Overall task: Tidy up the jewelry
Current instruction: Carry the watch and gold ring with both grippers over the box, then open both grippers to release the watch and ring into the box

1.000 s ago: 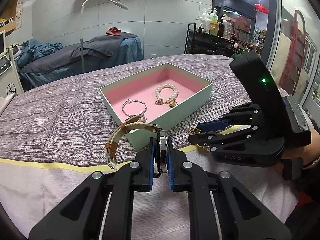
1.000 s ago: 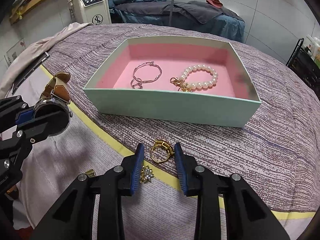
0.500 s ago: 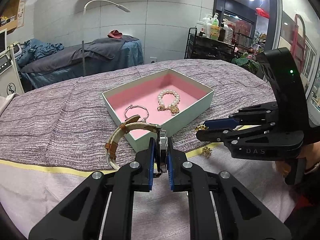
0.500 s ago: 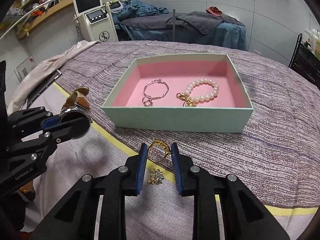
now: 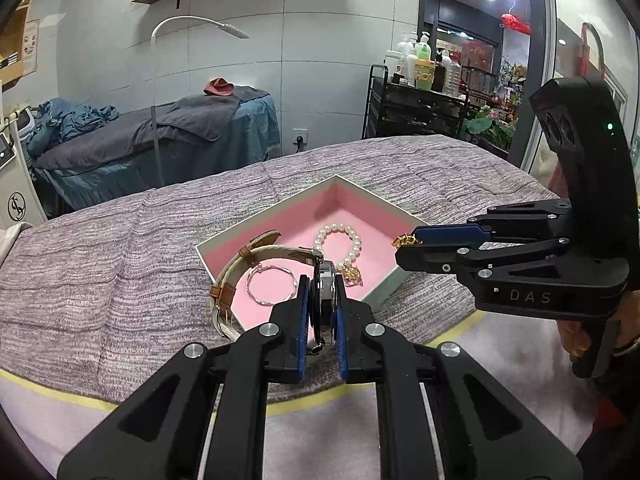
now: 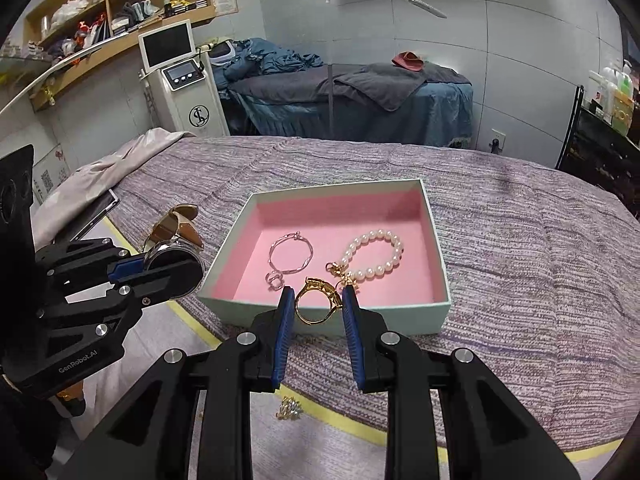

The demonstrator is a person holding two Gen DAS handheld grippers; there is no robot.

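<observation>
Two pieces of jewelry are held in the air above a bed covered in a purple woven blanket. A gold ring sits clamped between the blue pads of the right gripper, hanging over the near wall of an open box with mint-green sides and a pink lining. A wristwatch with a tan and cream strap is pinched by its round case in the left gripper, whose jaws are nearly closed on it; it hangs just outside the box's left corner as the right wrist view shows it.

Inside the box, a thin silver bracelet lies left of centre and a pearl bracelet with a gold charm lies to the right, the two apart from each other. Open pink floor remains along the far wall and in the far corners.

On the bed below the right gripper, a small sparkling gold piece lies on lighter pink fabric just beside a yellow stripe, outside the box. The blanket around the box's far and right sides is bare.

Beyond the bed stand a treatment bed with grey and blue covers, a white machine with a screen, and wooden shelves.
</observation>
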